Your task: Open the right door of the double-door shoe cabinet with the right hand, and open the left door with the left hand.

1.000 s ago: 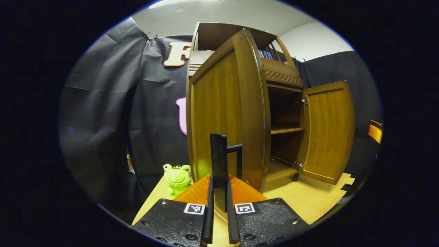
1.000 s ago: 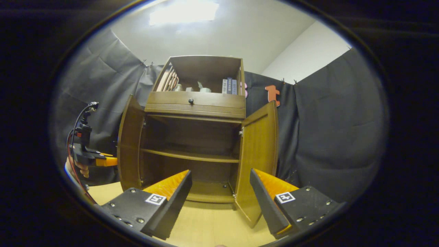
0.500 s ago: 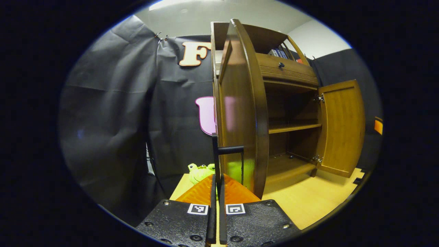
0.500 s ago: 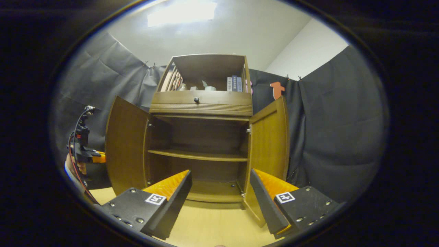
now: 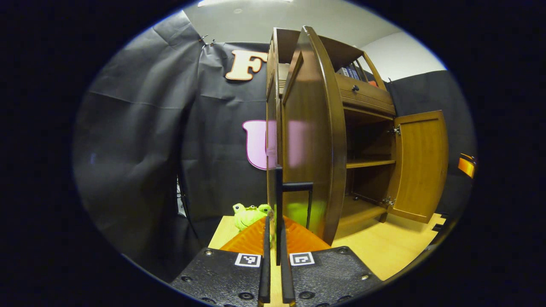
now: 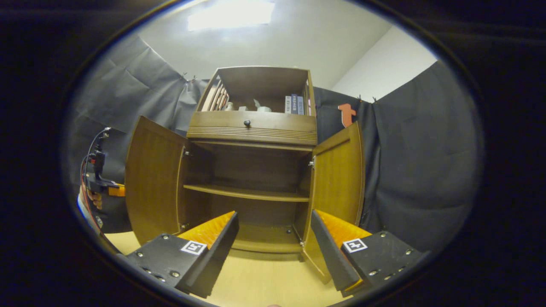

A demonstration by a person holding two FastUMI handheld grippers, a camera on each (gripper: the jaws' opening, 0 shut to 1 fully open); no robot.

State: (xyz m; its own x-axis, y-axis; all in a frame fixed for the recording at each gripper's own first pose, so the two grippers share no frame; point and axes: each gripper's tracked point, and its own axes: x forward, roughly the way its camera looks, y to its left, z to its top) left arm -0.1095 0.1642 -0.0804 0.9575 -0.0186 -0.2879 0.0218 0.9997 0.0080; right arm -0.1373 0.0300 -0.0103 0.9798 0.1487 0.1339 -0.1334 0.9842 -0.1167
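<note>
Brown wooden shoe cabinet stands with left door and right door open.

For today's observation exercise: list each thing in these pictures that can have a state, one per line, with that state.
Left door: swung wide open.
Right door: swung open.
Drawer: closed.
Door handle: gripped between the left tool's fingers.
Left tool: shut on the door handle.
Right tool: open, holding nothing.
Frog toy: sitting on the floor beside the cabinet.
</note>
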